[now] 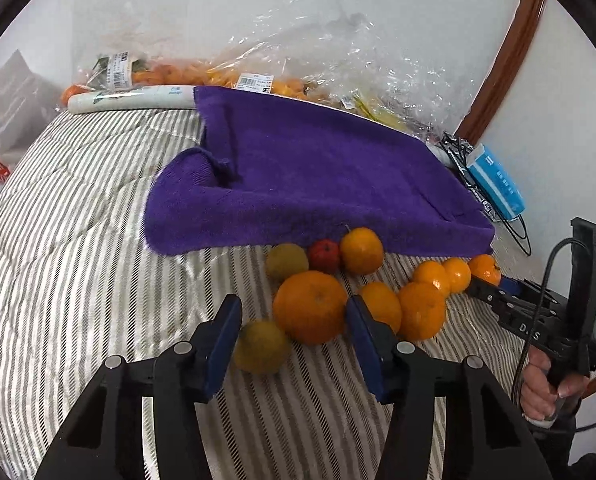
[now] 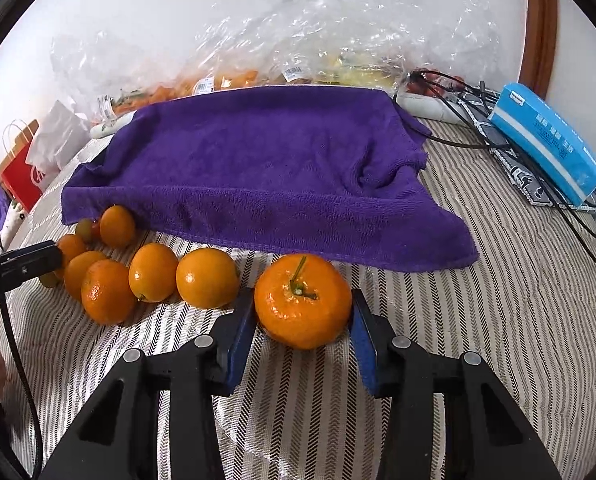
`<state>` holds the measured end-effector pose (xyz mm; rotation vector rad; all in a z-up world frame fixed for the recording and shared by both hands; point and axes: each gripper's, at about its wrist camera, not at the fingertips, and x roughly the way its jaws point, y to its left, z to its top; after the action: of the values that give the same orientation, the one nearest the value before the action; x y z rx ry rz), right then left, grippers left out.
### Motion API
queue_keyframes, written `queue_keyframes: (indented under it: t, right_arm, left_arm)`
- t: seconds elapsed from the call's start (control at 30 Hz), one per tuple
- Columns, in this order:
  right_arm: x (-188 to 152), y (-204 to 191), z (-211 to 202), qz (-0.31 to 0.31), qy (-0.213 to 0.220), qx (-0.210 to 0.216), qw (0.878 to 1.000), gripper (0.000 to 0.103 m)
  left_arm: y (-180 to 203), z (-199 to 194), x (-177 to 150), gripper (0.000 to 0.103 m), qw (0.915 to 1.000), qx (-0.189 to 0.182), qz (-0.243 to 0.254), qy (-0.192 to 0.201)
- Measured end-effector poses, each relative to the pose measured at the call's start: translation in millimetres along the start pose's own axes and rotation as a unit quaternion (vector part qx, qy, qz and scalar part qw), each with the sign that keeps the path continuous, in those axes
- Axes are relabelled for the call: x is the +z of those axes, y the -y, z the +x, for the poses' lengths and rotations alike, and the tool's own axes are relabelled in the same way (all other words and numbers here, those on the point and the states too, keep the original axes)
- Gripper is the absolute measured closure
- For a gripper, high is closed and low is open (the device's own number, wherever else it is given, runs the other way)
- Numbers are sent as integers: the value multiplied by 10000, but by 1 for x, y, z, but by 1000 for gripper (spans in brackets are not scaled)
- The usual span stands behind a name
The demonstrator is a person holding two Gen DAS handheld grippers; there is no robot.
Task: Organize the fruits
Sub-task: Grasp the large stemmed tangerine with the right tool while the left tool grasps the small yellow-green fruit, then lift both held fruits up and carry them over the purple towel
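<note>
1. Left wrist view: the left claw point(image 1: 293, 344) points down at a striped quilt point(image 1: 77, 240) on a bed. Its blue pads stand on either side of a large orange point(image 1: 310, 307). The right pad seems to touch the fruit, but a gap shows at the left pad, so the claw reads as released around the fruit, not yet clamped. A yellow-green fruit point(image 1: 261, 347) lies just beside the left pad. More oranges, a small red fruit point(image 1: 324, 255) and another yellow-green one sit in a loose cluster along the edge of a purple towel point(image 1: 318, 184). The towel looks spread out as the place to arrange the fruit. At the far right, a hand point(image 1: 546, 392) holds the right claw's handle.

2. Right wrist view: the right claw point(image 2: 302, 316) is clenched on a stemmed orange point(image 2: 302, 301), one pad pressing each side. The fruit rests on the quilt just in front of the towel's edge, likely ready to be lifted onto it. Other oranges lie in a row to the left. Plastic bags point(image 2: 298, 40) of fruit sit behind the towel, and a blue tissue pack point(image 2: 546, 140) lies to the right.
</note>
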<state>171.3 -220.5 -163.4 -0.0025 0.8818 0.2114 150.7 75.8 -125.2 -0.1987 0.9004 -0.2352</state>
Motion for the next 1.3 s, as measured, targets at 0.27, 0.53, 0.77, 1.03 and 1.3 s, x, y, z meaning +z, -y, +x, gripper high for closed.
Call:
queue_keyframes:
  t: [0.27, 0.53, 0.77, 1.03, 1.3]
  right_arm:
    - [0, 0, 0, -10, -5, -7, 10000, 58]
    - [-1, 0, 0, -40, -4, 2, 10000, 57]
    - [0, -1, 0, -83, -5, -4, 10000, 58]
    - [0, -1, -1, -99, 36, 141, 9998, 59]
    - [2, -1, -19, -89, 278, 157, 9995, 59]
  left_arm:
    - [2, -1, -16, 61, 9994, 178, 264, -107]
    - [-3, 1, -15, 78, 9990, 396, 214, 2]
    - [-1, 4, -13, 78, 9992, 376, 153, 16]
    - [-5, 1, -14, 78, 9996, 258, -24, 65]
    - [1, -24, -8, 78, 9981, 487, 67, 382]
